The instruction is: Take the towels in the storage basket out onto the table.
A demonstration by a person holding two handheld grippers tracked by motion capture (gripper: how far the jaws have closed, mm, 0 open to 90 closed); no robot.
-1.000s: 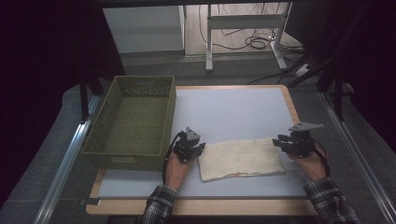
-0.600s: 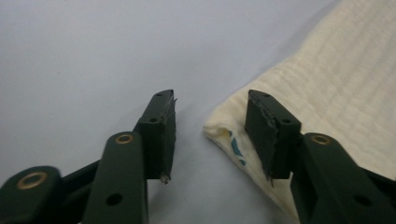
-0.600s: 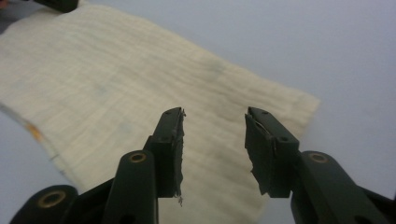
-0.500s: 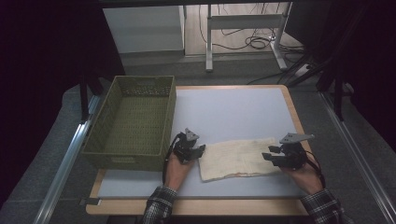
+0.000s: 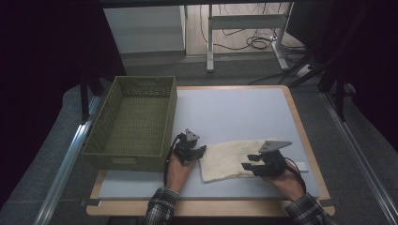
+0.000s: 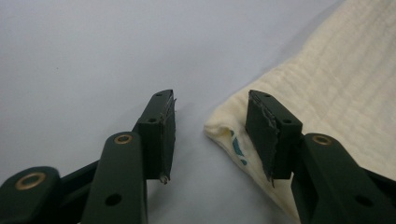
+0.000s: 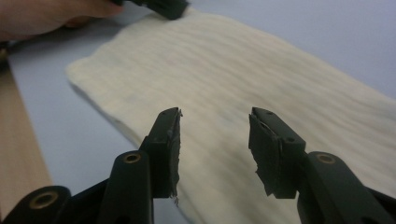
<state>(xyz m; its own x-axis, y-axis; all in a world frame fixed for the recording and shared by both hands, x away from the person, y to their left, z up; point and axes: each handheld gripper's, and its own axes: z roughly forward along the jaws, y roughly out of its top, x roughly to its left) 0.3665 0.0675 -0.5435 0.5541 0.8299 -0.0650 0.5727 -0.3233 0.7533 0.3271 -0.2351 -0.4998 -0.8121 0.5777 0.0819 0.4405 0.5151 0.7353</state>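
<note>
A cream folded cloth (image 5: 230, 159) lies flat on the pale blue mat (image 5: 234, 112), near the front. My left gripper (image 5: 199, 151) rests at the cloth's left end. Its jaws have just been opening and stand apart, and the cloth's corner (image 6: 224, 128) lies on the mat just inside the right-hand jaw, with no pad pressing it. My right gripper (image 5: 247, 167) hovers over the cloth's front right part. Its jaws have also just been opening, and only the cloth's flat surface (image 7: 224, 70) lies below the gap between them (image 7: 215, 116).
A green woven basket (image 5: 133, 124) stands on the left of the mat, close beside the left hand. The wooden table edge (image 5: 300, 122) frames the mat. In the right gripper view the other hand (image 7: 46, 14) is at the top left.
The right hand has moved left from beyond the cloth's right end to over the cloth. The left hand and the cloth have stayed in place.
</note>
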